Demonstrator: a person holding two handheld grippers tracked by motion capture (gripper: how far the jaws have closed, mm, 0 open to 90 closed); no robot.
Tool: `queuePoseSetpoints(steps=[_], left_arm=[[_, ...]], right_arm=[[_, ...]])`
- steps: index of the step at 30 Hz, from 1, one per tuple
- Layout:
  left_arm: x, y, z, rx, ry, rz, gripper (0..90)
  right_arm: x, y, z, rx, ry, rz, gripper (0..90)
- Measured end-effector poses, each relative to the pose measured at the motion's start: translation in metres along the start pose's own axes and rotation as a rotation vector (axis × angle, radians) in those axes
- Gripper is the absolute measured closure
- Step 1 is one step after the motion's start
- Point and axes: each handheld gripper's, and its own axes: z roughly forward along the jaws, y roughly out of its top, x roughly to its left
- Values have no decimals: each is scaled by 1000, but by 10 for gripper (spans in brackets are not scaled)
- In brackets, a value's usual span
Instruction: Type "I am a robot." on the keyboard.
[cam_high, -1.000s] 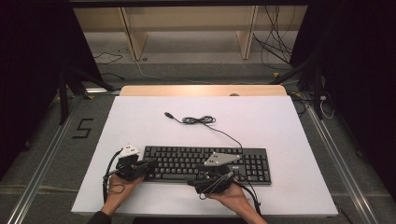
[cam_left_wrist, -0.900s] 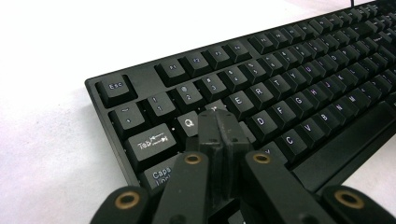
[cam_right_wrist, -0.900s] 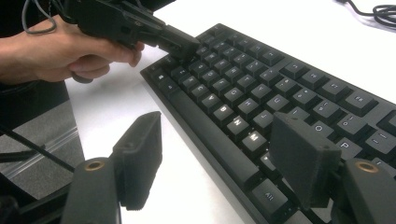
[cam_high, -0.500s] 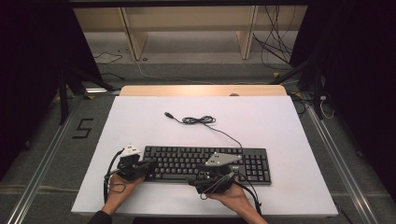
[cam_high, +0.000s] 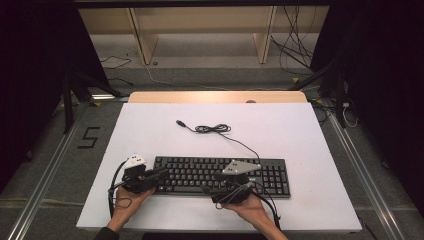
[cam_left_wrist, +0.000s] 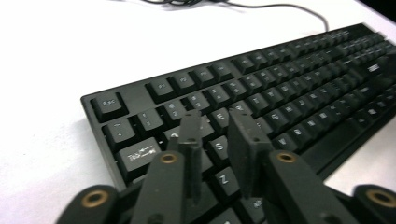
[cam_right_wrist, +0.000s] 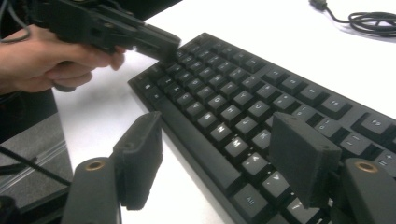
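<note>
A black keyboard (cam_high: 200, 172) lies on the white table top (cam_high: 280, 125), near its front edge. My left gripper (cam_high: 161, 173) hovers over the keyboard's left end (cam_left_wrist: 289, 79), tips above the Q and W keys. Its jaws (cam_left_wrist: 217, 123) have just been opening and stand a narrow gap apart with nothing between them. My right gripper (cam_high: 214, 186) is at the keyboard's front edge near the middle, pointing left. In the right gripper view its jaws (cam_right_wrist: 217, 135) are wide open over the bottom key rows (cam_right_wrist: 243, 93), empty. The left gripper (cam_right_wrist: 156, 41) and its hand show there at the upper left.
The keyboard's black cable (cam_high: 212, 128) lies coiled on the table behind it, ending in a loose USB plug (cam_high: 179, 122). Bare white table spreads behind and to the right. Wooden shelf legs (cam_high: 265, 35) and floor cables lie beyond the far edge.
</note>
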Motion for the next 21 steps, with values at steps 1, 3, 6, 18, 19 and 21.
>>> queuePoseSetpoints(steps=[1, 3, 6, 18, 19, 21], left_arm=[[-1, 0, -1, -2, -7, -1, 716], [-1, -1, -3, -7, -18, -2, 672], [-2, -1, -6, -24, -41, -1, 615], [-11, -2, -11, -59, -93, 20, 406], [-11, -2, -11, -64, -95, 22, 393], [-12, -2, -12, -73, -95, 25, 371]], right_arm=[[-1, 0, 0, -2, -4, 4, 382], [-3, 1, 0, -4, -17, 17, 415], [-6, 2, 1, -10, -28, 38, 489], [-8, 6, 8, 12, -61, 17, 760], [-7, 6, 10, 14, -60, 12, 782], [-7, 6, 13, 24, -57, 9, 820]])
